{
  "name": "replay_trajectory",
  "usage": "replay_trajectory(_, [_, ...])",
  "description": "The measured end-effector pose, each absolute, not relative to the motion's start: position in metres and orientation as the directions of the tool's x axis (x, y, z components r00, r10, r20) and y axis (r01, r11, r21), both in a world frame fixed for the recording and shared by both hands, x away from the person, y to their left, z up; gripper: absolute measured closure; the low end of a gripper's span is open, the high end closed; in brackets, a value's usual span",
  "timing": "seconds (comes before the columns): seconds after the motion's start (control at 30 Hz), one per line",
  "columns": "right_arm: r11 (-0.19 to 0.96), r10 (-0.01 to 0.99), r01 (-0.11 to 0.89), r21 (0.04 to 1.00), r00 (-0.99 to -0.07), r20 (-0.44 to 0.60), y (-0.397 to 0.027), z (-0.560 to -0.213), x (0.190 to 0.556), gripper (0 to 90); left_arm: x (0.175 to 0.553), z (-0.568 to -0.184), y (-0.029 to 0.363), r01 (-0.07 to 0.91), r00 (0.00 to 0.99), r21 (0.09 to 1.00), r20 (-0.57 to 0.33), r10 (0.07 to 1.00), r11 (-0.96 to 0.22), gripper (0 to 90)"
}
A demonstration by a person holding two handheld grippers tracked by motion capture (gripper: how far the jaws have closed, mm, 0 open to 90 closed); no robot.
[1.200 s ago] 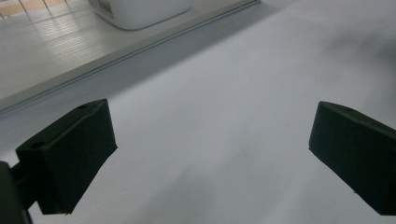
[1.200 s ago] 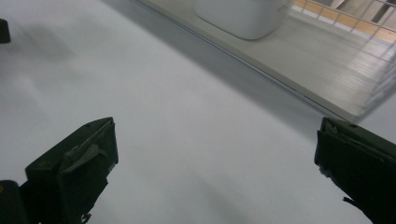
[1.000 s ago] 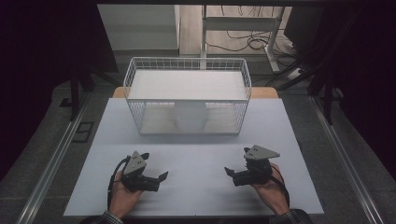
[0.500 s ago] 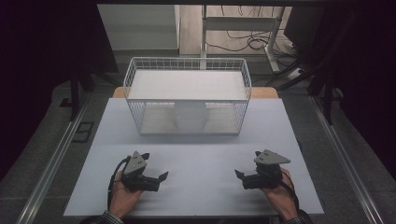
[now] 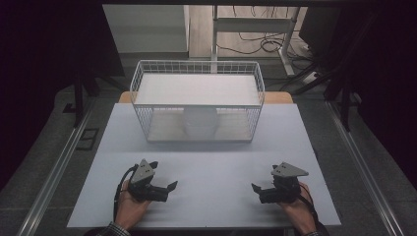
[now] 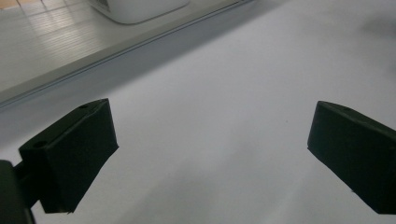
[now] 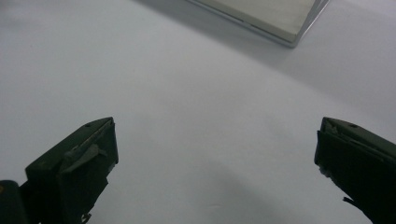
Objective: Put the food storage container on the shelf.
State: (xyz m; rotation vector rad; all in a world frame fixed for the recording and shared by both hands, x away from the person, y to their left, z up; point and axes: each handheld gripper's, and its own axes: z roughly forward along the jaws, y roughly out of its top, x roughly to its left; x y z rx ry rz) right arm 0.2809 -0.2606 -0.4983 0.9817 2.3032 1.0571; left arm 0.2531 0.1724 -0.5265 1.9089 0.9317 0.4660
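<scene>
place: lab or test room | signs: white table (image 5: 206,196) under both tongs, on grey floor with metal rails (image 5: 59,172) at either side | beyond the tongs: white wire basket (image 5: 196,105), then loose cables (image 5: 255,44) (floor-level) and black curtains (image 5: 49,49)

A pale, matte surface (image 5: 206,172) stretches across, mostly bare. Toward its far edge a white wire basket (image 5: 196,105) stands on it, with a white, rounded container (image 5: 200,123) resting inside on the basket's floor.
</scene>
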Motion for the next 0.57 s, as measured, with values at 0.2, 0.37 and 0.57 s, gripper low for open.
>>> replay_trajectory(0.2, [0.471, 0.738, 0.454, 0.756, -0.672, -0.057, -0.263, -0.505, 0.284, 0.0, 0.254, -0.527, 0.172, 0.416, 0.646, 0.864, -0.06, 0.761, -0.284, 0.7])
replay_trajectory(0.37, [0.506, 0.728, 0.461, 0.729, -0.682, -0.074, -0.26, -0.51, 0.285, 0.0, 0.254, -0.528, 0.171, 0.418, 0.647, 0.862, -0.06, 0.76, -0.287, 0.8])
replay_trajectory(0.57, [0.528, 0.719, 0.455, 0.717, -0.689, -0.092, -0.258, -0.512, 0.285, 0.0, 0.255, -0.527, 0.17, 0.414, 0.648, 0.862, -0.052, 0.76, -0.294, 1.2])
